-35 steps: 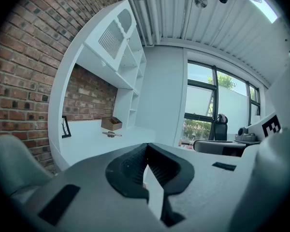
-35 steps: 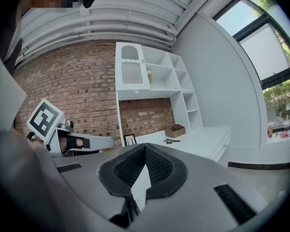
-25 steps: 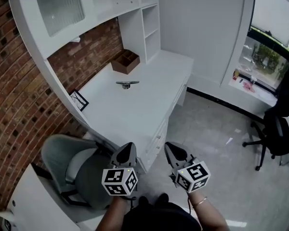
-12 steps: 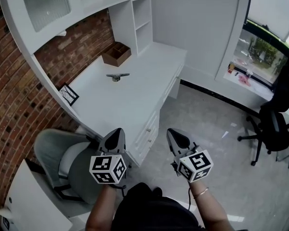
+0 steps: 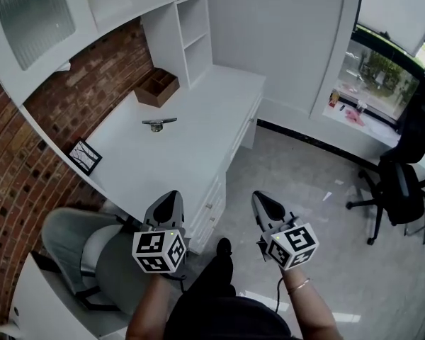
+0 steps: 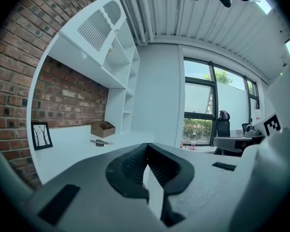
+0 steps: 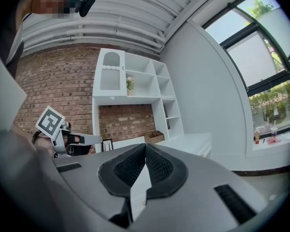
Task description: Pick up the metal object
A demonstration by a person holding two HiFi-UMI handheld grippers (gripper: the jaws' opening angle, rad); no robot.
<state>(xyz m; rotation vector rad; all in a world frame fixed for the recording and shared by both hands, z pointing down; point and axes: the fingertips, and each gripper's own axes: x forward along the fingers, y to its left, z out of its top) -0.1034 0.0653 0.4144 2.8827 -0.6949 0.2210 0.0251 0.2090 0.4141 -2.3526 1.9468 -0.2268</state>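
Note:
The metal object point(image 5: 158, 123), a small grey bar on a short base, lies on the white desk point(image 5: 184, 154) near the brick wall. It also shows far off in the left gripper view point(image 6: 101, 142). My left gripper point(image 5: 171, 198) and right gripper point(image 5: 263, 202) hang side by side over the floor at the desk's near end, well short of the object. Both are shut with nothing between the jaws, as their own views show point(image 6: 146, 146) point(image 7: 145, 146). The right gripper view also catches the left gripper point(image 7: 84, 139) beside it.
A brown wooden box point(image 5: 156, 87) stands behind the metal object, and a small framed picture point(image 5: 85, 156) leans on the brick wall. A grey chair point(image 5: 85, 250) sits below the left gripper. White shelves point(image 5: 188, 27) rise at the desk's back. A black office chair point(image 5: 404, 190) is at right.
The desk and the metal object have slid left and slightly down in the head view. Both grippers keep their place and stay shut. A foot now shows between them.

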